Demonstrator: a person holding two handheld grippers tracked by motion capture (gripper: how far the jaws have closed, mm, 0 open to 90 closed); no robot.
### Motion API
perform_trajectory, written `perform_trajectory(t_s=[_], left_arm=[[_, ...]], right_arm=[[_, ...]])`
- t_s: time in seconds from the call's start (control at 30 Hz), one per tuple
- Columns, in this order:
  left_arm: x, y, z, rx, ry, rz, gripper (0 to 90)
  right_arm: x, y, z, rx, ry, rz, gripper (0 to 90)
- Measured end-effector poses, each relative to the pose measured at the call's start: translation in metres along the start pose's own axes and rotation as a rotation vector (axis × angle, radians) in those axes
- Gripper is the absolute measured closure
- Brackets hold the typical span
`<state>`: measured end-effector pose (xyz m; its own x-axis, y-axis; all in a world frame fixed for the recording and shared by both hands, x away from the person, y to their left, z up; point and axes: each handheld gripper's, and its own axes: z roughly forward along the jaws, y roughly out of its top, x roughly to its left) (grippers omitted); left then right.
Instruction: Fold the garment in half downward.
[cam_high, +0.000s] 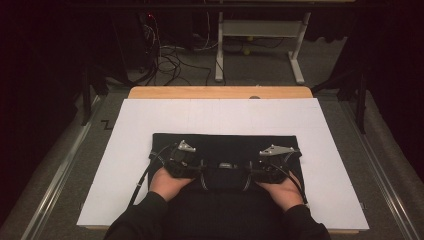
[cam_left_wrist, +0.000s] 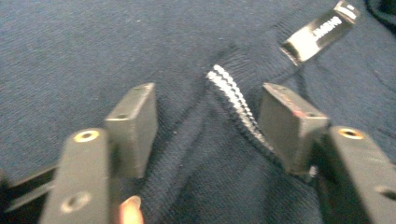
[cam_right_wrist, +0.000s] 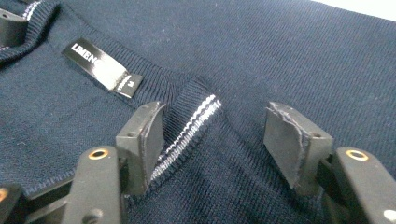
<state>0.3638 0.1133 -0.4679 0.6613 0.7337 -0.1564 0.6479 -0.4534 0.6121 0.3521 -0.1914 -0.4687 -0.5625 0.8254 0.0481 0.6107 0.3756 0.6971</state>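
- A white sheet (cam_high: 125, 165) covers most of the wooden table (cam_high: 220, 92), whose bare edge shows along the far side.
- A dark navy knitted garment (cam_high: 225, 145) lies flat on the sheet, at the middle of its near half, its collar end toward the person.
- The person's left hand (cam_high: 167, 182) and right hand (cam_high: 281, 192) come in from the near edge, sleeves dark, each holding a gripper on the near part of the garment.
- The left gripper (cam_left_wrist: 208, 116) sits on the garment's near left part. Its jaws stand partly apart, a raised fold of knit and the striped collar edge (cam_left_wrist: 233, 100) between them; the right-hand pad is at the stripe, but I cannot tell whether the pads press the cloth.
- The right gripper (cam_right_wrist: 215, 128) sits on the near right part. Its jaws are likewise half apart; the left-hand pad touches the collar rib (cam_right_wrist: 191, 126) with its white stripes, while the other pad stands clear of the fold.
- A black neck label (cam_right_wrist: 100, 67) with white lettering lies inside the collar, between the two grippers.
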Motion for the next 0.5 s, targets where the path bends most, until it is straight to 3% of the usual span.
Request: perform_trajectory(t_s=[0.17, 0.33, 0.5], left_arm=[[-0.005, -0.002, -0.001, -0.012, -0.015, 0.046, 53.3], [-0.007, -0.005, -0.005, -0.040, 0.010, 0.070, 71.2], [-0.009, -0.007, -0.010, -0.076, 0.003, 0.064, 75.2]], right_arm=[[0.003, -0.002, 0.000, -0.013, 0.013, -0.020, 55.9], [0.004, -0.003, -0.003, -0.031, 0.015, -0.042, 72.9], [0.005, -0.006, -0.010, -0.073, 0.010, -0.053, 79.2]])
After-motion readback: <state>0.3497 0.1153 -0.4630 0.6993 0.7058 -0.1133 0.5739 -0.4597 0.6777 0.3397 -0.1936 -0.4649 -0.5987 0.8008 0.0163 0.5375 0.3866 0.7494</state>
